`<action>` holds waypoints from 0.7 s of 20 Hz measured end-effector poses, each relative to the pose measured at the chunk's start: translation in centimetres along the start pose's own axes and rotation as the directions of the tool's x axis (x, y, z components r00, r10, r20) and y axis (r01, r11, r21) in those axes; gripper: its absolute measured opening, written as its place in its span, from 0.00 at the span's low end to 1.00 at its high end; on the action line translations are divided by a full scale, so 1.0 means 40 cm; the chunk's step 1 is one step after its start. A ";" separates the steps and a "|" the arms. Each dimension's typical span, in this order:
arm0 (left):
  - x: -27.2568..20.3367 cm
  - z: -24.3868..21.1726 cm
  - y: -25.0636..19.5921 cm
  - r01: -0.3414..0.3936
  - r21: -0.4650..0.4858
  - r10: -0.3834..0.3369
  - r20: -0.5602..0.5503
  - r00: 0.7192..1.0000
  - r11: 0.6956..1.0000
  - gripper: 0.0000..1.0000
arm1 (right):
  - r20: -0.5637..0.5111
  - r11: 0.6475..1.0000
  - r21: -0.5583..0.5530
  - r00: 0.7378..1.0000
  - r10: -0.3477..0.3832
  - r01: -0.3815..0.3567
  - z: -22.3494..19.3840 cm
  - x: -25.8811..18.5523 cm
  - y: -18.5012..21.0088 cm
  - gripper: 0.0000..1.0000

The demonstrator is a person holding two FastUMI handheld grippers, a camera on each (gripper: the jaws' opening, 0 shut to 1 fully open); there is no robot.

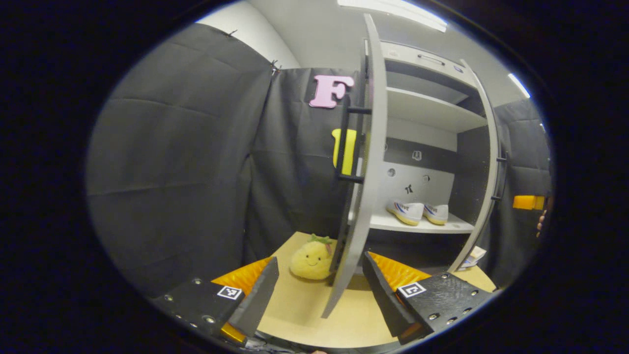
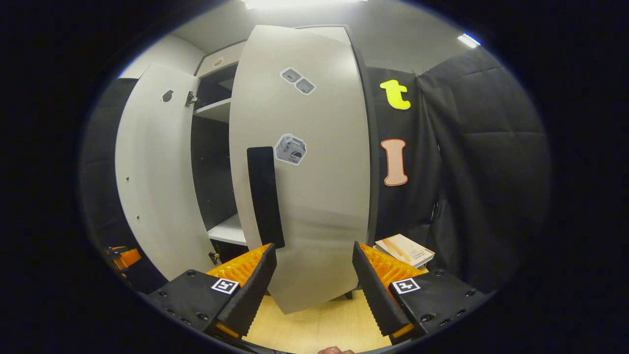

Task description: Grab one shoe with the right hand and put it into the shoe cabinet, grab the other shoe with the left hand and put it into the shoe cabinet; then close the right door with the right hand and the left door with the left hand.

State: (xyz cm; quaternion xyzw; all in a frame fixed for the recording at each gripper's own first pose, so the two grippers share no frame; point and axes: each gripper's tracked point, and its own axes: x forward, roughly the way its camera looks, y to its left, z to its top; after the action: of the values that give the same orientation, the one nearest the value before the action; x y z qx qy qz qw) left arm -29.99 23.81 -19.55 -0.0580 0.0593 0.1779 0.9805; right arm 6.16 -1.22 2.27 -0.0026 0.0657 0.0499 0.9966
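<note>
Your left gripper (image 1: 319, 290) has its fingers wide apart, holding nothing. The edge of the left door (image 1: 366, 162) stands just ahead, with a plush toy (image 1: 311, 259) beside it. Farther back, both shoes (image 1: 417, 212) sit on a shelf (image 1: 437, 227). Your right gripper (image 2: 314, 285) is spread too, facing the right door (image 2: 314, 196).

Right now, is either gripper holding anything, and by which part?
Nothing held. Left gripper and right gripper are both open; both shoes sit on the cabinet shelf.
</note>
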 end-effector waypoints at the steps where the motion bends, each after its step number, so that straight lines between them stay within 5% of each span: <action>1: 0.007 0.022 0.026 -0.011 -0.014 0.011 0.012 1.000 1.000 0.89 | 0.002 1.000 -0.009 1.000 -0.007 0.007 -0.009 0.001 -0.003 0.97; 2: 0.014 0.050 0.052 -0.018 -0.025 0.019 0.031 0.999 1.000 0.89 | -0.005 1.000 -0.014 1.000 -0.013 0.013 -0.025 0.003 -0.006 0.97; 3: 0.024 0.083 0.080 -0.023 -0.030 0.025 0.056 0.998 0.999 1.00 | -0.017 1.000 -0.016 1.000 -0.017 0.017 -0.043 0.006 -0.004 0.97; 5: 0.042 0.144 0.124 -0.030 -0.023 0.032 0.099 0.995 0.999 1.00 | -0.041 1.000 -0.017 0.999 -0.023 0.022 -0.076 0.006 -0.004 0.97; 6: 0.050 0.172 0.140 -0.028 -0.009 0.029 0.113 0.993 1.000 0.89 | -0.047 1.000 -0.010 0.999 -0.025 0.025 -0.086 0.007 -0.004 0.97; 7: 0.062 0.196 0.153 -0.025 0.012 0.023 0.125 0.992 1.000 1.00 | -0.053 1.000 0.006 0.998 -0.024 0.025 -0.098 0.006 -0.002 0.97; 10: 0.110 0.282 0.194 -0.044 0.091 0.028 0.168 0.985 0.995 1.00 | -0.068 0.999 0.021 0.997 -0.043 0.044 -0.130 0.017 -0.001 0.97; 14: 0.185 0.373 0.152 0.052 0.105 -0.071 0.193 0.979 0.993 1.00 | -0.102 0.998 -0.001 0.993 -0.058 0.059 -0.168 0.025 0.015 0.94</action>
State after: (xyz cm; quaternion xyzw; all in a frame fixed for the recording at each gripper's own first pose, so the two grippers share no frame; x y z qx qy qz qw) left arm -23.85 34.02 -6.43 0.0070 -0.0306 0.1491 0.9883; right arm 6.22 -0.58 -4.54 -0.0059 0.1165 0.0204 0.9930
